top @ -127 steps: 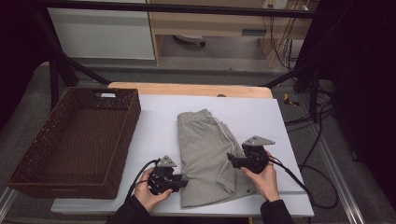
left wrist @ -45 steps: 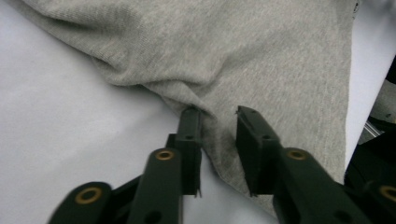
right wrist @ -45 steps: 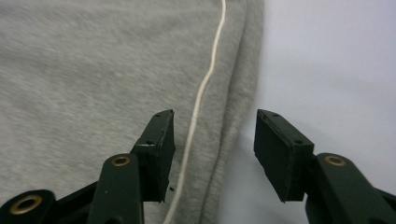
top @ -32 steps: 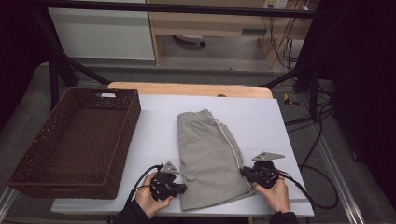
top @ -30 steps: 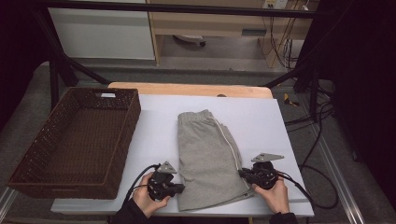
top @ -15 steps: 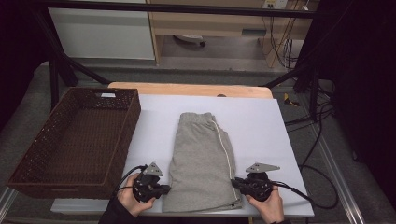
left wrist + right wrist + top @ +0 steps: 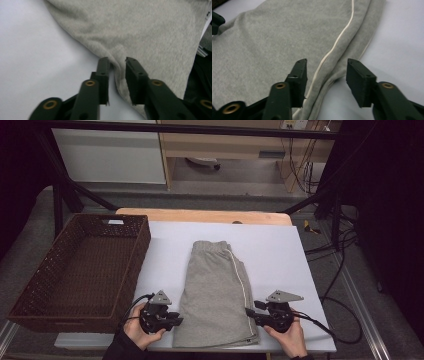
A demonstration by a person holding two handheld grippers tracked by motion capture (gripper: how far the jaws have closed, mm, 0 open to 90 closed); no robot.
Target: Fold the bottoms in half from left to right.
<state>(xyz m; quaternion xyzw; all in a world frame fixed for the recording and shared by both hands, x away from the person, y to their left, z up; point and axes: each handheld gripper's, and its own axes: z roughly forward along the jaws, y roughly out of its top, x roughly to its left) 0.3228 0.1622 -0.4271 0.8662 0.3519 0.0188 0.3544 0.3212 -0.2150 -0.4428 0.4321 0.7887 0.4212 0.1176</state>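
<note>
- High view: the shorts (image 7: 216, 295) lie flat on the white sheet (image 7: 280, 255) of the table, waistband away from the person, hem at the near edge. The basket (image 7: 80, 275) stands just left of the sheet, with nothing visible in it.
- High view: compared with a second ago, the shorts lie straighter and more squarely lengthwise, and the folded flap on the right side now lies flat. The left gripper (image 7: 172, 320) sits at the near left edge of the shorts, and the right gripper (image 7: 252, 312) sits at the near right edge, beside the white stripe (image 7: 239, 270).
- Left gripper view: the jaws have just been opening. They stand slightly apart, with the edge of the shorts (image 7: 140, 32) rising into the gap between them. The pads do not appear to press on the cloth; the grip reads as released.
- Right gripper view: the jaws have just been opening. They stand well apart, astride the folded right edge of the shorts (image 7: 287, 37), with the stripe (image 7: 337, 42) running between them. Neither pad touches the cloth.
- Judgement: both hands have let go after pulling the near end taut. The spreading step appears complete. The next move likely calls for a fresh grip, either to fold the shorts again or to carry them to the basket.
</note>
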